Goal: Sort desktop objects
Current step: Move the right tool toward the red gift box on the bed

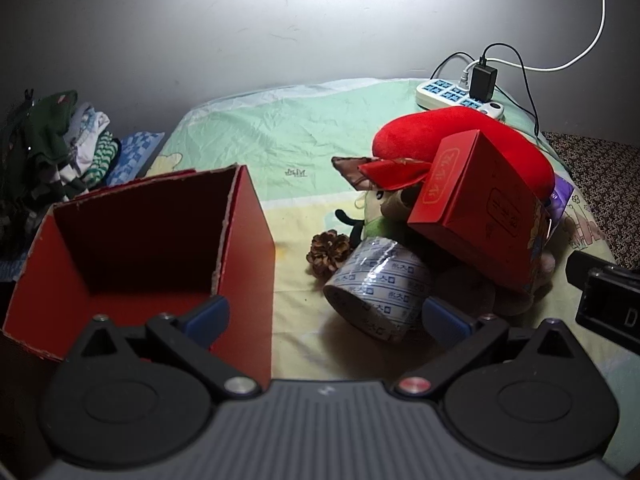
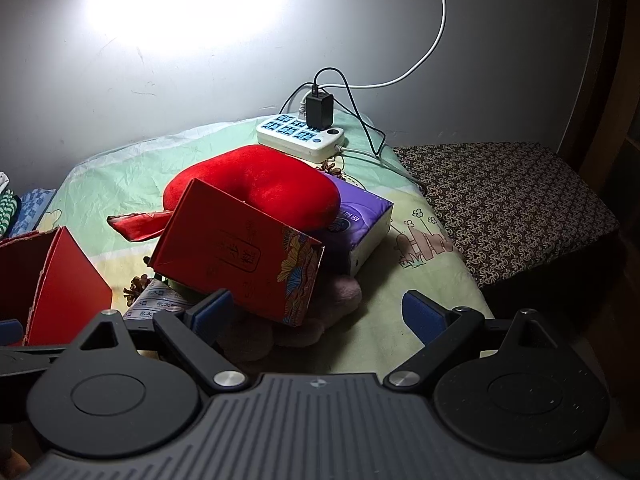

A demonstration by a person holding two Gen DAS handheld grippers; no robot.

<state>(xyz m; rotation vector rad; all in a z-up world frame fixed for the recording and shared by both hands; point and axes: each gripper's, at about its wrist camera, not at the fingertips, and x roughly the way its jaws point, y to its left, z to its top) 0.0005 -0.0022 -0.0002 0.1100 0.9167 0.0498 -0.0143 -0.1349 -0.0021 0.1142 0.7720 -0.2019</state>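
Note:
An open red cardboard bin (image 1: 160,248) stands at the left; it also shows in the right wrist view (image 2: 60,280). A pile lies right of it: a tape roll (image 1: 380,292), a pine cone (image 1: 329,253), a red gift box (image 1: 480,208) tilted on a red plush pillow (image 1: 460,136), and a purple tissue pack (image 2: 362,224). My left gripper (image 1: 326,318) is open and empty, the tape roll between its fingertips' line. My right gripper (image 2: 316,316) is open and empty just before the red gift box (image 2: 240,252).
A white power strip (image 2: 300,136) with a black charger and cables sits at the back by the wall. Folded clothes (image 1: 60,148) lie far left. A dark patterned cushion (image 2: 500,200) borders the right edge of the green sheet (image 1: 272,128).

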